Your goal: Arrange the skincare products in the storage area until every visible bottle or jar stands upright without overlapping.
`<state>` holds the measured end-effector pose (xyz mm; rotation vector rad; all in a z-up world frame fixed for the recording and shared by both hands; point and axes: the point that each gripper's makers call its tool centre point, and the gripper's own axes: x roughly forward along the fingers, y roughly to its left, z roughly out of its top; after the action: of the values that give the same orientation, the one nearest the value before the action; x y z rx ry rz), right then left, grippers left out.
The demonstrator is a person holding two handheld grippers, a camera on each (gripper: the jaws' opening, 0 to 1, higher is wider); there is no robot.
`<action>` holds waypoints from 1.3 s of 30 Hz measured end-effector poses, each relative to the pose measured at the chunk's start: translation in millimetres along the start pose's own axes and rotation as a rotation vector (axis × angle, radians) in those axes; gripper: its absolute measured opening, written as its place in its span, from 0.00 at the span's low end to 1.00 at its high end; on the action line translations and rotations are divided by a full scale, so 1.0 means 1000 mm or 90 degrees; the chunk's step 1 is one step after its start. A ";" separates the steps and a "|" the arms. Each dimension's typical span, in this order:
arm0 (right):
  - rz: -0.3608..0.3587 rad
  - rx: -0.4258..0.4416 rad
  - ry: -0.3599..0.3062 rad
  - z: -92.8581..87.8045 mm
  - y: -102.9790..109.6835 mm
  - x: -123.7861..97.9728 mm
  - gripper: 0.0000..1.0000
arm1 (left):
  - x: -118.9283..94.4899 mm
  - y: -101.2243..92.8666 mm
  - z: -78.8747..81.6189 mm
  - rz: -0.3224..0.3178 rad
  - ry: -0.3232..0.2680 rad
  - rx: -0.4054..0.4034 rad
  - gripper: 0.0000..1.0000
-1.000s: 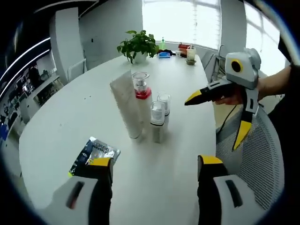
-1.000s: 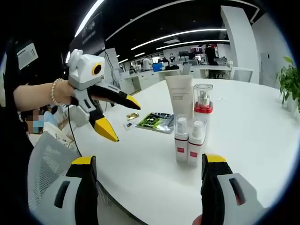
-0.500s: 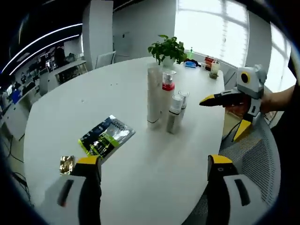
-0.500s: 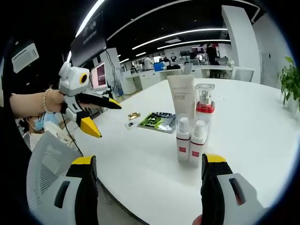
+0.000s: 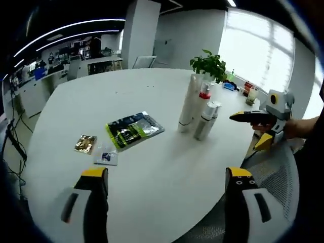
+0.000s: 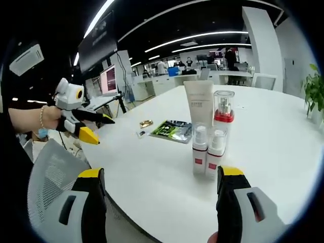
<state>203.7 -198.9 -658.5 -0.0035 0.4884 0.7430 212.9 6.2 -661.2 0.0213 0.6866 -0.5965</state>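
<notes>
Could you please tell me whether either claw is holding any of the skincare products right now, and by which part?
Nothing is held. The left claw and the right claw are both open and empty, apart from the upright white skincare bottles.

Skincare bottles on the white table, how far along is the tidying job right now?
It looks essentially done. The white tube, the red-collared pump bottle and the two small bottles all stand upright in a tight cluster, none lying on another. Nothing is in hand: the left hand-held gripper and right hand-held gripper are both open and off the table's edge. The flat green sachet and small packets lie apart, untouched.
</notes>
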 end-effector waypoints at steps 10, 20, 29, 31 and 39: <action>0.007 -0.012 0.010 -0.002 0.005 0.000 0.91 | -0.007 0.003 -0.024 0.013 0.003 -0.039 0.93; 0.005 -0.023 0.012 -0.001 0.006 0.000 0.91 | -0.002 0.001 -0.023 0.003 0.017 -0.022 0.93; -0.003 -0.021 0.009 -0.001 0.004 -0.001 0.91 | 0.006 0.004 -0.018 -0.010 0.039 0.028 0.93; -0.003 -0.022 0.010 -0.002 0.004 -0.001 0.91 | 0.009 0.004 -0.017 -0.015 0.049 0.048 0.93; -0.007 -0.014 0.012 -0.002 0.001 -0.001 0.91 | 0.025 0.007 -0.001 -0.039 0.066 0.113 0.92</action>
<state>201.5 -198.9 -660.1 -0.0332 0.4972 0.7381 231.1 -0.7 -678.2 0.1989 0.7354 -0.7182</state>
